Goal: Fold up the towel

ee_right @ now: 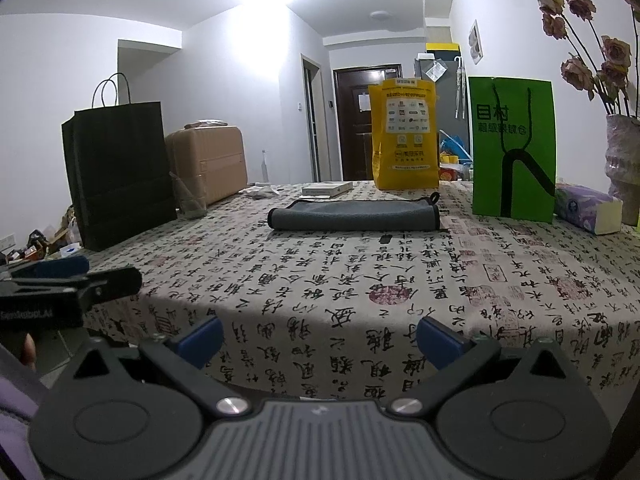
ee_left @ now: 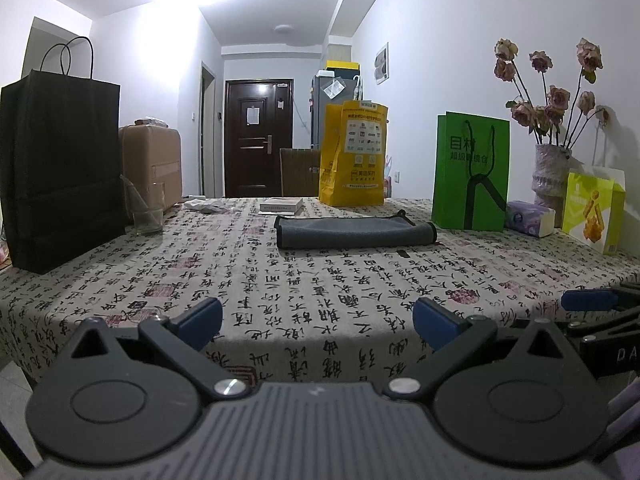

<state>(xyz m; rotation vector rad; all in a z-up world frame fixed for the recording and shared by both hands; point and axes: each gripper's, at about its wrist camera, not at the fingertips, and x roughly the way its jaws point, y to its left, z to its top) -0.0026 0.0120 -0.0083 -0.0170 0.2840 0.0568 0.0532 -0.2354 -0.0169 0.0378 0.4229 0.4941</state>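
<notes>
My left gripper (ee_left: 318,322) and right gripper (ee_right: 320,340) hang spread and empty at the table's (ee_left: 360,300) near edge, well short of the towel (ee_left: 356,232), which already lies doubled.

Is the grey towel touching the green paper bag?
No, the grey towel lies apart from the green paper bag, with bare tablecloth between them.

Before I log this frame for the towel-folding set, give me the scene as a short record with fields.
towel: grey towel, already folded over, lying flat mid-table
surface: calligraphy-print tablecloth
left gripper: open, empty, at the near table edge
right gripper: open, empty, at the near table edge
behind towel: yellow bag, white box
right of towel: green bag, tissue pack
left side: black bag, glass
</notes>
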